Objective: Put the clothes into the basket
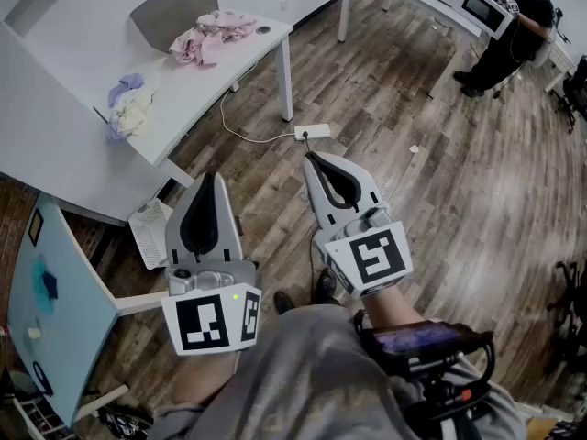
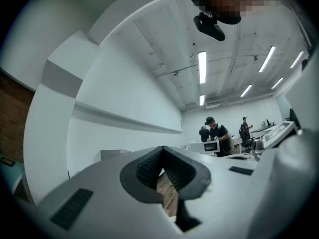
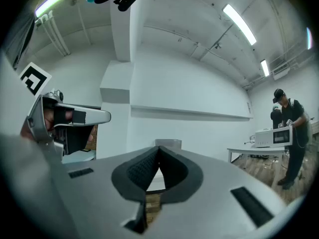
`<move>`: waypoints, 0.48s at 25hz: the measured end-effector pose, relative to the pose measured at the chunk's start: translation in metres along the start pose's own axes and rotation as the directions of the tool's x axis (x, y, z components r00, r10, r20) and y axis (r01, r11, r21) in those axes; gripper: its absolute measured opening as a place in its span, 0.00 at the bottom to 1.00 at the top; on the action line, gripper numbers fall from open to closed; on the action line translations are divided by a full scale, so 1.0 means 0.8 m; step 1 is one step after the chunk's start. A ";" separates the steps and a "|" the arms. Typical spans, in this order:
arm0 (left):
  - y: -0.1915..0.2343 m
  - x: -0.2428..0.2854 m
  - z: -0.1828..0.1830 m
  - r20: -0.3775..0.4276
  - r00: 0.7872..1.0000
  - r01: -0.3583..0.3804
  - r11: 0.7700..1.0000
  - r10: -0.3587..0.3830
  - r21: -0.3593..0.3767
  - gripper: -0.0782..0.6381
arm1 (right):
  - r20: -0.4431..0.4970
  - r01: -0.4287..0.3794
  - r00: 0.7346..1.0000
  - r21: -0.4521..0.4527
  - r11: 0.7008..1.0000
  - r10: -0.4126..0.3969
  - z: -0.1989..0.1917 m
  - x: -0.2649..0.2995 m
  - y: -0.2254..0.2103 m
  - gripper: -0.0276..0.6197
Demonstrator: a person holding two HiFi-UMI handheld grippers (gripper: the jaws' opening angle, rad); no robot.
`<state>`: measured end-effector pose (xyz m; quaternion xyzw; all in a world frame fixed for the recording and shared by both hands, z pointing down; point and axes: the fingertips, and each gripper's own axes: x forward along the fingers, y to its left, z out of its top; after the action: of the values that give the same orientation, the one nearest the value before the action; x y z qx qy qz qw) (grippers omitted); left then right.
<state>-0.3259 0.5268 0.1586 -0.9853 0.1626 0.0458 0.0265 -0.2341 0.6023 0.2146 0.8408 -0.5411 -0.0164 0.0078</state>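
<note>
The white surface (image 1: 64, 81) carried a grey basket (image 1: 174, 9) toward its far edge. A pink heap of clothes (image 1: 213, 37) lay just beside the basket, near the far right corner, with a small dark disc (image 1: 263, 29) close by. A lavender-and-cream bundle (image 1: 128, 106) sat at the near edge, well apart from the rest.

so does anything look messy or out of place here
Two heaps of clothes lie loose on the table, outside the grey basket: a pink heap beside it and a purple and cream heap near the table's edge. A power strip lies on the floor, its cable trailing.
</note>
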 end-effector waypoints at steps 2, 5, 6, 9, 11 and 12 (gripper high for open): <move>-0.009 0.007 -0.003 -0.003 1.000 0.003 1.000 -0.003 0.001 0.12 | -0.004 0.003 1.000 0.000 1.000 -0.003 -0.003 -0.001 -0.011 0.05; -0.024 0.018 -0.005 -0.006 1.000 0.005 1.000 -0.005 0.006 0.12 | 0.001 0.004 1.000 0.003 1.000 -0.004 -0.005 -0.004 -0.028 0.05; -0.029 0.021 -0.006 -0.006 1.000 0.005 1.000 -0.005 0.008 0.12 | 0.004 0.003 1.000 0.004 1.000 -0.003 -0.005 -0.006 -0.034 0.05; -0.046 0.032 -0.007 -0.009 1.000 0.007 1.000 -0.007 0.016 0.12 | 0.005 0.004 1.000 0.009 1.000 -0.004 -0.009 -0.011 -0.053 0.05; -0.057 0.040 -0.008 -0.012 1.000 0.009 1.000 -0.009 0.022 0.12 | 0.007 0.008 1.000 0.015 1.000 -0.008 -0.011 -0.013 -0.067 0.05; -0.063 0.044 -0.008 -0.013 1.000 0.009 1.000 -0.009 0.025 0.12 | 0.009 0.008 1.000 0.021 1.000 -0.008 -0.011 -0.014 -0.075 0.05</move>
<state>-0.2760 0.5630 0.1633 -0.9858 0.1590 0.0371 0.0382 -0.1839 0.6373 0.2218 0.8429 -0.5378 -0.0144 -0.0037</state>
